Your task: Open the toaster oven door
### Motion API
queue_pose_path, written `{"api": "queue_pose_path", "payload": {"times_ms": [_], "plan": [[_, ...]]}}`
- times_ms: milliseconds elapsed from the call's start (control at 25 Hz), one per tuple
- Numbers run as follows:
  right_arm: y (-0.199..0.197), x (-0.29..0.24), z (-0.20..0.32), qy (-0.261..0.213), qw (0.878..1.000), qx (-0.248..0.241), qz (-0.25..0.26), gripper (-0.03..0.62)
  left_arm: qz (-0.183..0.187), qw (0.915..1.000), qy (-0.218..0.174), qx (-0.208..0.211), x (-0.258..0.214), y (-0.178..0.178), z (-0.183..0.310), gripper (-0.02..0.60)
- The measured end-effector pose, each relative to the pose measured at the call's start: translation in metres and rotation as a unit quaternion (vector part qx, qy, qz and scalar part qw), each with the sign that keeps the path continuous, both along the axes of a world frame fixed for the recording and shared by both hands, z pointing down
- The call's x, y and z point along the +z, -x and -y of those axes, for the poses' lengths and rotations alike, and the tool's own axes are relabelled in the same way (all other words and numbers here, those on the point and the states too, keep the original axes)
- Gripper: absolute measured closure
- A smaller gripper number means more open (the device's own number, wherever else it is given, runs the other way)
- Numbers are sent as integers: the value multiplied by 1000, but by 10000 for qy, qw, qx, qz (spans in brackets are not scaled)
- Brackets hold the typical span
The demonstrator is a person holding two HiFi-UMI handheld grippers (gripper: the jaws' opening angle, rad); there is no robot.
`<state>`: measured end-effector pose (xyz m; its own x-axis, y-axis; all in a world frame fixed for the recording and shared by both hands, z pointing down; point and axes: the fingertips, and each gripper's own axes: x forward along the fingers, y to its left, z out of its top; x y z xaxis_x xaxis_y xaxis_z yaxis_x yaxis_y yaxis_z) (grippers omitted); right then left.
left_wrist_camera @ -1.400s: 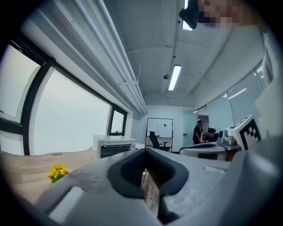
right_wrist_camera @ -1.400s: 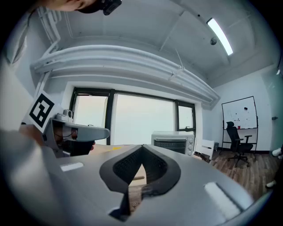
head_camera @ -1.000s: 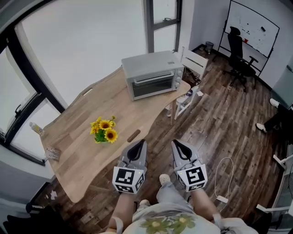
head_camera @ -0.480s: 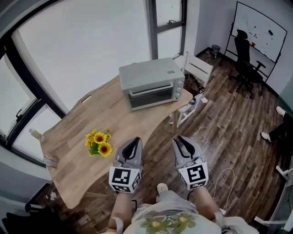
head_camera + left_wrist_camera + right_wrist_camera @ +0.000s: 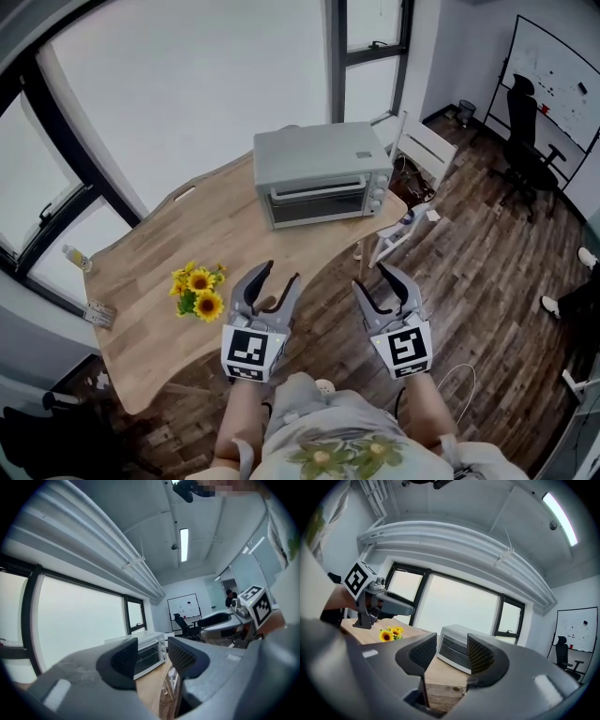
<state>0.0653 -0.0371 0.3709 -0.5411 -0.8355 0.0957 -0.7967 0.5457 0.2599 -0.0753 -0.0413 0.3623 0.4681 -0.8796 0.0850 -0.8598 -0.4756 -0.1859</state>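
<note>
The grey toaster oven (image 5: 323,173) stands at the far end of the wooden table (image 5: 216,230) with its glass door shut and the handle along the door's top. Both grippers are held level over the floor by the table's near edge, well short of the oven. My left gripper (image 5: 279,275) is open and so is my right gripper (image 5: 372,278); the jaws of both have just been opening with nothing between them. In the left gripper view the oven (image 5: 149,649) shows far off between the pads, and in the right gripper view the oven (image 5: 451,637) does too.
A bunch of sunflowers (image 5: 197,291) lies on the table to the left of my left gripper. A white chair (image 5: 414,150) stands right of the oven. An office chair (image 5: 527,141) and a whiteboard (image 5: 562,80) are at the far right. A bottle (image 5: 77,260) sits on the window sill.
Both grippers went from shut to open. They moved forward along the table's edge, and the oven now lies more straight ahead.
</note>
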Motion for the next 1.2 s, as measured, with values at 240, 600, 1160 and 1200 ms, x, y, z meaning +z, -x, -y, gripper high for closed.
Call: {"api": "queue_pose_path", "payload": {"times_ms": [240,600,1160,1200], "plan": [[2,-3,24,-129,9995,-158,-252,398,446,9983,295,213,15,-3,24,360],[10,6,72,-54,9983,-311,-491,396,820,9962,289,73,20,12,73,360],[21,33,166,87,9934,-532,-1013,396,1342,9894,531,177,46,22,169,360],[21,36,171,137,9927,-552,-1062,396,1347,9889,597,194,52,21,174,360]]}}
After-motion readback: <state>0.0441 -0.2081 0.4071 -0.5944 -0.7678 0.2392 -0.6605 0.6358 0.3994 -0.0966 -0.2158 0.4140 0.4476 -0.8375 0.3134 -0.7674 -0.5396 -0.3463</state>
